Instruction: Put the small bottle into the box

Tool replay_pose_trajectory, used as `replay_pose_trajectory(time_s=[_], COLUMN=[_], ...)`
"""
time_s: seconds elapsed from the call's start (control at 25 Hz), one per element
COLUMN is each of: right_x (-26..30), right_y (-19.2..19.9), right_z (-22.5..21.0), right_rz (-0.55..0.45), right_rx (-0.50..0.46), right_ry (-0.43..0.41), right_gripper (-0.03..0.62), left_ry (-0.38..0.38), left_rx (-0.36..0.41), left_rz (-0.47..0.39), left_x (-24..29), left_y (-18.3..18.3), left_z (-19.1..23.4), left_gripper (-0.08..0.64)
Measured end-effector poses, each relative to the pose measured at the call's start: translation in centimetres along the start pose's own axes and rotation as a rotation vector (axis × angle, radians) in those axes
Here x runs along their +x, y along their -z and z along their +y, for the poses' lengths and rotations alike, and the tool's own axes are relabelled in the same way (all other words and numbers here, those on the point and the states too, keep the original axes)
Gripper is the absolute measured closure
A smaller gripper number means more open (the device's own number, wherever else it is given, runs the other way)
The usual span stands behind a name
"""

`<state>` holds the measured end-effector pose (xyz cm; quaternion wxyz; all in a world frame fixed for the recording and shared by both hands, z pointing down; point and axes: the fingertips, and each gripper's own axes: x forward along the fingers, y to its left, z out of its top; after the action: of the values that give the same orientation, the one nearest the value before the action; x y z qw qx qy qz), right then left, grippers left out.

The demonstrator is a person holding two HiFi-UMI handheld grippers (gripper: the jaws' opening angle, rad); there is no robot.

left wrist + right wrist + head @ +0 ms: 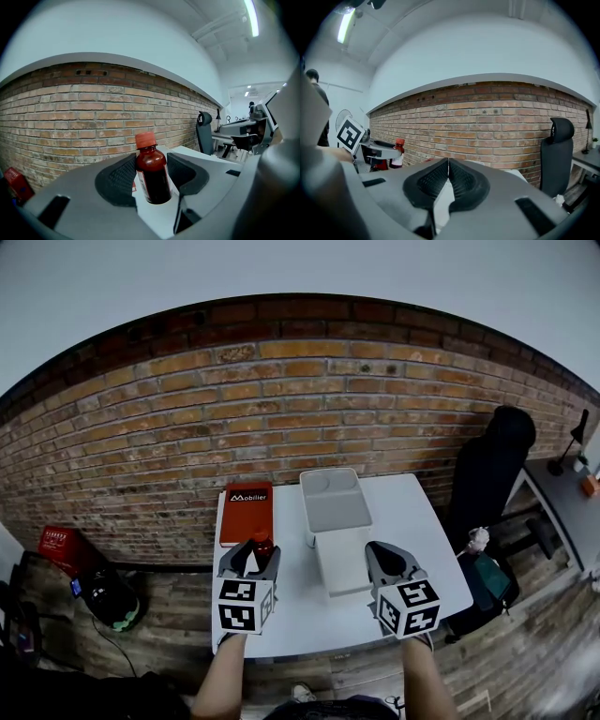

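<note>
The small bottle [151,168] is dark brown-red with an orange-red cap and a white label. It stands upright between the pads of my left gripper [152,185], which is shut on it. In the head view the left gripper [251,555] holds the bottle [263,545] over the left part of the white table [417,521], left of the box. The box [335,507] is light grey and open, with its lid lying toward the front. My right gripper [382,555] hovers by the box's front right, shut with nothing held; its pads meet [448,168]. The right gripper view also shows the bottle [397,155].
A flat red box [247,512] lies at the table's back left, just beyond the bottle. A brick wall runs behind the table. A black office chair [492,470] stands to the right. On the floor at the left sits a red crate [61,545].
</note>
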<state>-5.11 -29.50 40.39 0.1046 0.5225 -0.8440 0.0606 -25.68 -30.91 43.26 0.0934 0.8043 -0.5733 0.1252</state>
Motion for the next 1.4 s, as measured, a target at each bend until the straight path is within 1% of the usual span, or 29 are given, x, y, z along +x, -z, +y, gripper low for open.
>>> replay_pose_trajectory(time_s=[0.2, 0.44, 0.56, 0.76, 1.0, 1.28, 1.4], right_x=[0.4, 0.4, 0.7, 1.7, 2.3, 2.7, 2.7], right_y=[0.0, 0.3, 0.5, -0.1, -0.6, -0.9, -0.7], right_z=[-1.1, -3.4, -4.9, -7.7, -11.3, -12.8, -12.8], right_rz=[0.001, 0.001, -0.005, -0.026, -0.039, -0.055, -0.054], right_rx=[0.006, 0.011, 0.019, 0.025, 0.03, 0.04, 0.05], right_ry=[0.025, 0.029, 0.012, -0.035, -0.062, -0.08, -0.085], right_gripper=[0.572, 0.572, 0.572, 0.572, 0.572, 0.572, 0.572], left_ry=[0.023, 0.032, 0.02, -0.025, -0.061, -0.07, -0.046], left_rx=[0.001, 0.007, 0.011, 0.013, 0.03, 0.047, 0.051], left_rz=[-0.003, 0.003, 0.003, 0.0, -0.001, 0.007, 0.035], left_x=[1.7, 3.6, 4.4, 6.2, 8.1, 8.7, 8.9], left_y=[-0.4, -0.7, -0.9, -1.9, -3.3, -3.8, -3.3], left_z=[-0.4, -2.2, -3.1, -4.5, -6.4, -7.4, -7.8], left_gripper=[0.339, 0.339, 0.339, 0.34, 0.339, 0.339, 0.339])
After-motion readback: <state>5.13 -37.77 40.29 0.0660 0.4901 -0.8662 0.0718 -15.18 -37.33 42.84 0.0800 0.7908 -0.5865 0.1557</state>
